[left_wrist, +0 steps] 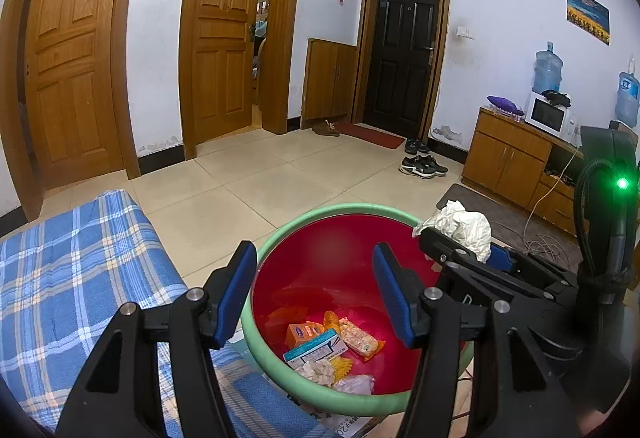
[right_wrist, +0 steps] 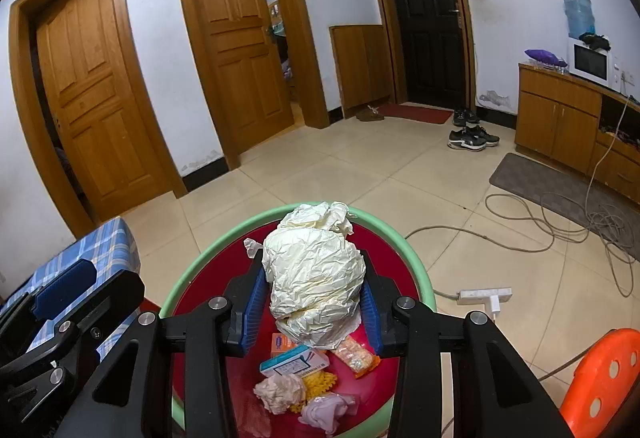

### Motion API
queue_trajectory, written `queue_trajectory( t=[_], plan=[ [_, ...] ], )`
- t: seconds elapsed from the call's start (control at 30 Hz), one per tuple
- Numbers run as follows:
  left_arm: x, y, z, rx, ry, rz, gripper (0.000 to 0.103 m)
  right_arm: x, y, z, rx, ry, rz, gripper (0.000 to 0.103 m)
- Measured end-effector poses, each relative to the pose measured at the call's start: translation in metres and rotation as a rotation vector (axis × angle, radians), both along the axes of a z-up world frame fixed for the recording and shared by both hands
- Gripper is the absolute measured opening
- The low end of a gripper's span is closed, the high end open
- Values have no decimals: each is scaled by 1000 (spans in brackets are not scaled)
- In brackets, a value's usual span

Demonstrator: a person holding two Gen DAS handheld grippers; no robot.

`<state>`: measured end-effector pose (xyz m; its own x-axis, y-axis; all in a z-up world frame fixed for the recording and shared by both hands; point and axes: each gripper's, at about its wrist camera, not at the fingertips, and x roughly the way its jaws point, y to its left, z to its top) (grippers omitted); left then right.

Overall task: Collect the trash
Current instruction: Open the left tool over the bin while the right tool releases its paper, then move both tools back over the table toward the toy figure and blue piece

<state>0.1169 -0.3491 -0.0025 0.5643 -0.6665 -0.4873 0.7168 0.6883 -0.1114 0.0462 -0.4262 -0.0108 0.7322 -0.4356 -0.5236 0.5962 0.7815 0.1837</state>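
Observation:
A red bin with a green rim (left_wrist: 320, 208) (right_wrist: 416, 266) stands on the floor under both grippers. At its bottom lie small boxes (left_wrist: 316, 348) (right_wrist: 296, 362), a snack wrapper and crumpled tissues (right_wrist: 280, 392). My right gripper (right_wrist: 314, 262) (left_wrist: 464, 244) holds a big ball of crumpled cream paper (right_wrist: 316, 278) (left_wrist: 464, 224) over the bin, with both blue pads against its sides. My left gripper (left_wrist: 314, 258) hovers over the bin's near left side, open, with nothing between its fingers. One of its blue pads (right_wrist: 66, 288) shows at the left edge of the right wrist view.
A blue plaid cloth (left_wrist: 80, 278) covers a surface left of the bin, and a newspaper (left_wrist: 348, 426) lies beneath it. An orange stool (right_wrist: 600, 370), a white power strip (right_wrist: 484, 294) and loose cables (right_wrist: 560, 230) are on the right. Shoes (left_wrist: 424, 166) and a wooden cabinet (left_wrist: 508, 154) stand farther off.

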Motion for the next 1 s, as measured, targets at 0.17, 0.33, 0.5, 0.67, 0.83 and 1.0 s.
queue_trajectory(
  t=[0.17, 0.33, 0.5, 0.67, 0.83, 1.0],
  plan=[
    [0, 0, -1, -2, 7, 3, 61, -1, -3, -1, 6, 2, 1, 50],
    [2, 2, -1, -7, 13, 7, 61, -2, -4, -3, 16, 3, 2, 59],
    [5, 4, -2, -14, 25, 11, 61, -2, -7, -4, 35, -6, 9, 70],
    [6, 5, -2, -18, 30, 12, 61, -2, -9, -7, 54, -7, 7, 82],
    [6, 5, -2, -17, 30, 13, 61, -1, -9, -6, 53, -6, 7, 82],
    [5, 5, -2, -18, 31, 13, 61, 0, -9, -6, 52, -7, 7, 82]
  ],
)
